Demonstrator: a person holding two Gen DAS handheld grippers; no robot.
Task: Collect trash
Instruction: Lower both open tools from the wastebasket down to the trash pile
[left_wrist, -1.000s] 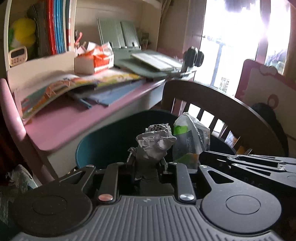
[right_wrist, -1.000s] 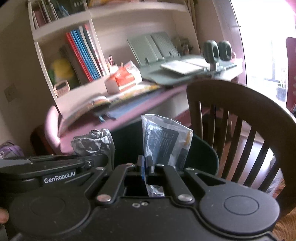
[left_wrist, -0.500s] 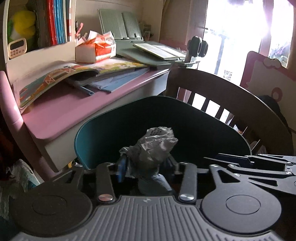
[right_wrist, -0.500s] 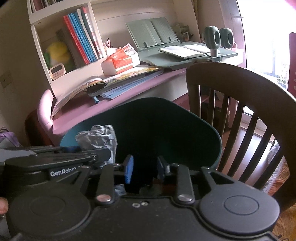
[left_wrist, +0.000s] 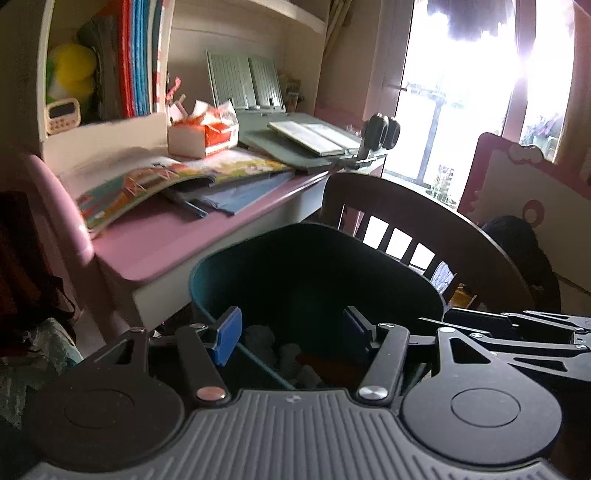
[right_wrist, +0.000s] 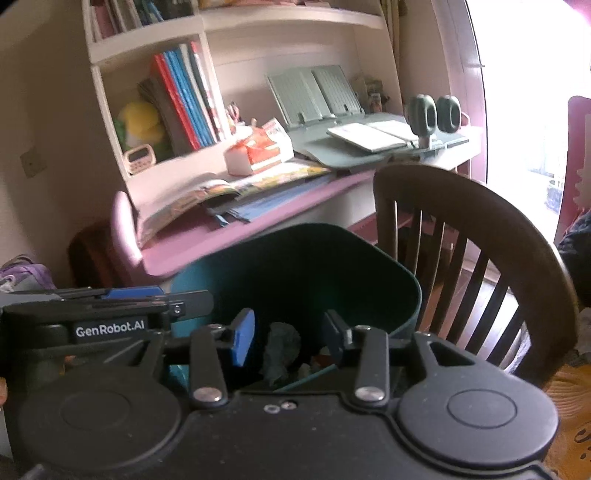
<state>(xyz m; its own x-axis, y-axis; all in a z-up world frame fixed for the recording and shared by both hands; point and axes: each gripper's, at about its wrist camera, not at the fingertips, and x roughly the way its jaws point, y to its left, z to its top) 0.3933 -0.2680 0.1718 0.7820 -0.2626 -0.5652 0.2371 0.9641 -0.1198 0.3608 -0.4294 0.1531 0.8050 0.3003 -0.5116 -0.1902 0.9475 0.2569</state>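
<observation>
A dark teal trash bin (left_wrist: 258, 251) stands in front of the pink desk; it also shows in the right wrist view (right_wrist: 369, 254). My left gripper (left_wrist: 291, 334) is open and empty over the bin's mouth. My right gripper (right_wrist: 286, 338) is open and empty over the same bin, just right of the left one. Crumpled grey paper (right_wrist: 282, 343) lies inside the bin, with other dim trash (left_wrist: 288, 360) below the left fingers.
A dark wooden chair (right_wrist: 480, 229) stands right of the bin, its back close to the rim. The pink desk (left_wrist: 177, 236) behind holds open books, a red-and-white tissue box (left_wrist: 207, 133) and a grey book stand. A bright window is at the right.
Both grippers opened over the bin. The right let go of the plastic wrapper first, then the left let go of the crumpled grey paper; both dropped into the bin.
</observation>
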